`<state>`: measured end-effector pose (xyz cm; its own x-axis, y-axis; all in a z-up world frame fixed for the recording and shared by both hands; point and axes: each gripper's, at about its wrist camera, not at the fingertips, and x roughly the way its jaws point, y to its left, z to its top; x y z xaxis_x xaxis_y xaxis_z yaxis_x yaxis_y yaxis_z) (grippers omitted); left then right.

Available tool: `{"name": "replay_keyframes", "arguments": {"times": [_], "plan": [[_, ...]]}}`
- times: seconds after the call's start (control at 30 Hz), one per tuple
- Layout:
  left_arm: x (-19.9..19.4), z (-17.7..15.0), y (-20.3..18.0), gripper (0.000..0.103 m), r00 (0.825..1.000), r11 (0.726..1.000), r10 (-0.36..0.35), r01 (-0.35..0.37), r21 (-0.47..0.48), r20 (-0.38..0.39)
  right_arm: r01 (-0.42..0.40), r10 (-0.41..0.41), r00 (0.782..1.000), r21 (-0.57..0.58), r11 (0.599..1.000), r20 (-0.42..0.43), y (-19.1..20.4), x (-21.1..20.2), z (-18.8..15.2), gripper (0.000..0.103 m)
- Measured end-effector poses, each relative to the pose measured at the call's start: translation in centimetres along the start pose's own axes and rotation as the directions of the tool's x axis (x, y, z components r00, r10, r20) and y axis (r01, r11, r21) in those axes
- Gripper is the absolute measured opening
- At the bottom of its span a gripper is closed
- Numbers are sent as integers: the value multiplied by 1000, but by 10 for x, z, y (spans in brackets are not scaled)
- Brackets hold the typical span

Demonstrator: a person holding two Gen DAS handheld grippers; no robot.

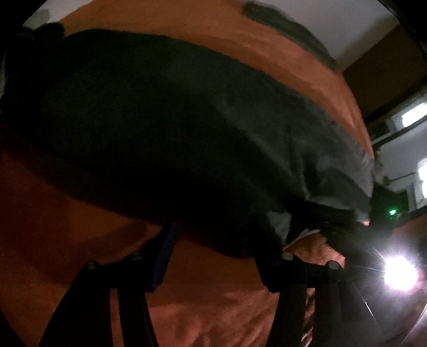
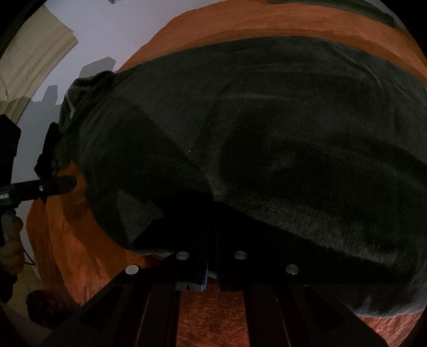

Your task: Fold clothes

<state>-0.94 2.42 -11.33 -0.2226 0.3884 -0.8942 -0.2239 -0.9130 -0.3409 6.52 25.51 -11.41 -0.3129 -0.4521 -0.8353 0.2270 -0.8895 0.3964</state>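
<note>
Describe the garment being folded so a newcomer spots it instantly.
Find the orange bedcover filling both views. Spread across its middle lies the dark charcoal garment, its near edge pinched in the right gripper. It is much larger than the grey-green cloth at the far edge.

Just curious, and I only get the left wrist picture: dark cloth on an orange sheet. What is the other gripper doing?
Observer: The right gripper is shut, pinching the garment at its near edge.
Operator: How does mine look from there?
Observer: The left gripper stands open by the garment's far-left end.
Operator: Who carries it?
Observer: A hand grips its handle, low at the left.
Operator: Anything behind?
Observer: A beige curtain, top left.
</note>
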Motion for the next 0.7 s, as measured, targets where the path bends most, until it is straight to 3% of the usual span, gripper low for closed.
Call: {"name": "replay_keyframes", "arguments": {"times": [0.1,0.3,0.43,0.7], "plan": [[16,3,-4,57,999,998,35,-35,56,4,11,-11,1000,-11,1000,2,2,0,0,2],[50,1,27,61,992,993,93,-99,-61,-88,-1,1,1000,-11,1000,0,1,-2,-1,2],[50,-5,23,61,988,990,139,-140,-21,-70,-5,5,1000,-10,1000,0,1,0,-2,2],[45,-10,34,62,991,992,120,-122,-36,-57,-13,13,1000,-8,1000,0,-1,0,-3,2]]}}
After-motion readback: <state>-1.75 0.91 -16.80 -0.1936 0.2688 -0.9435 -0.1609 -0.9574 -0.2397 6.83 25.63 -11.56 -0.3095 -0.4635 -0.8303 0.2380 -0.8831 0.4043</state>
